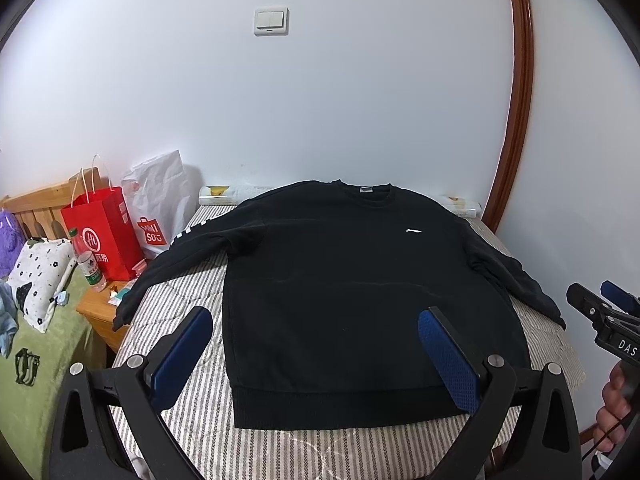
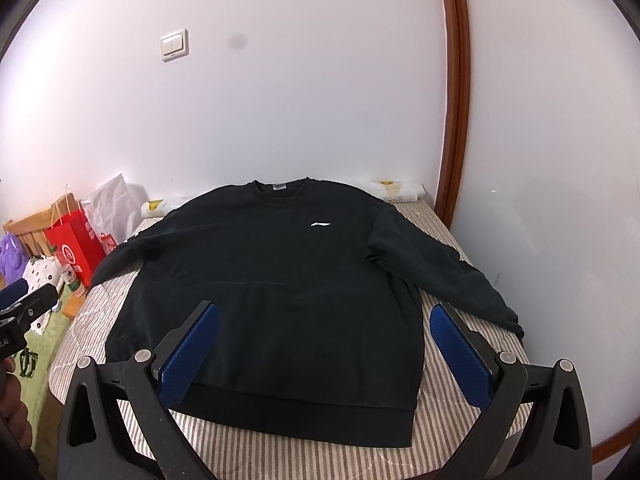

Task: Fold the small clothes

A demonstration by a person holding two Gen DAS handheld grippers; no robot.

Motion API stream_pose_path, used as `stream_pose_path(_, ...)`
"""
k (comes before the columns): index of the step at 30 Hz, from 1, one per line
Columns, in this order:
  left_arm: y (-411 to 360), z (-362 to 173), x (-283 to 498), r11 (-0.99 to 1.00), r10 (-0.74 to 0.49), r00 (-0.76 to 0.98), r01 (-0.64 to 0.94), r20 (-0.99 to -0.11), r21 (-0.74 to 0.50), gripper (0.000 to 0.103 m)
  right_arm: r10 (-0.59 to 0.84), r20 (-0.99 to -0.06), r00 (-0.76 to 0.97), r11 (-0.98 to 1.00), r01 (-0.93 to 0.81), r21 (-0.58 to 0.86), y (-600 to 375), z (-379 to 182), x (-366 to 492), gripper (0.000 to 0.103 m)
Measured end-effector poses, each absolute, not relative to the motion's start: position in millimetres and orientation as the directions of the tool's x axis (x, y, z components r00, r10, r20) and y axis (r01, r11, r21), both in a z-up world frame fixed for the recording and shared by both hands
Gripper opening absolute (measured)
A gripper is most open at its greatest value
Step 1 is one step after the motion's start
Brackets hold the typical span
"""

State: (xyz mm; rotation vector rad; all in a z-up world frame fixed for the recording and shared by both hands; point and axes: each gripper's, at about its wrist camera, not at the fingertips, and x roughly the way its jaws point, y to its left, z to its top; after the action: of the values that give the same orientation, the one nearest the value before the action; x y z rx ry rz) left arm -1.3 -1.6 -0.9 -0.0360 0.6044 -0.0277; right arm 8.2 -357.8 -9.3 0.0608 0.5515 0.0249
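Black sweatshirt (image 1: 352, 280) lying flat on bed (image 1: 192, 312); both grippers, left (image 1: 316, 356) and right (image 2: 324, 356), being held with jaws apart; sleeves at 9 and 3 o'clock should be pinched first.

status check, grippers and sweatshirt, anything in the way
Left gripper open, empty. Right gripper open, empty. Black sweatshirt flat on striped bed, sleeves spread, unfolded. Nothing on it; red bag off to the side.
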Motion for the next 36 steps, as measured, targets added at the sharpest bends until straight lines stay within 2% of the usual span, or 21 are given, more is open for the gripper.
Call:
stream_pose_path(22,10.2,-21.5,11.3,0.998,-0.057,0.807,0.037,-0.587,-0.046,0.103,0.036,-0.545,0.838,0.999,-0.023,0.031,-346.5,-25.9,18.5,0.103)
stream_pose_path(30,35.3,-58.3,30.8,0.994,-0.094,0.773,0.044,-0.628,-0.095,0.103,0.043,-0.576,0.816,0.999,-0.034,0.027,-338.0,-49.5,39.2,0.103)
stream_pose_path(36,67.8,-102.6,49.0,0.984,-0.124,0.737,0.007,-0.665,-0.176,0.103,0.092,-0.641,0.762,0.996,-0.065,0.065,-325.2,-81.3,70.9,0.103)
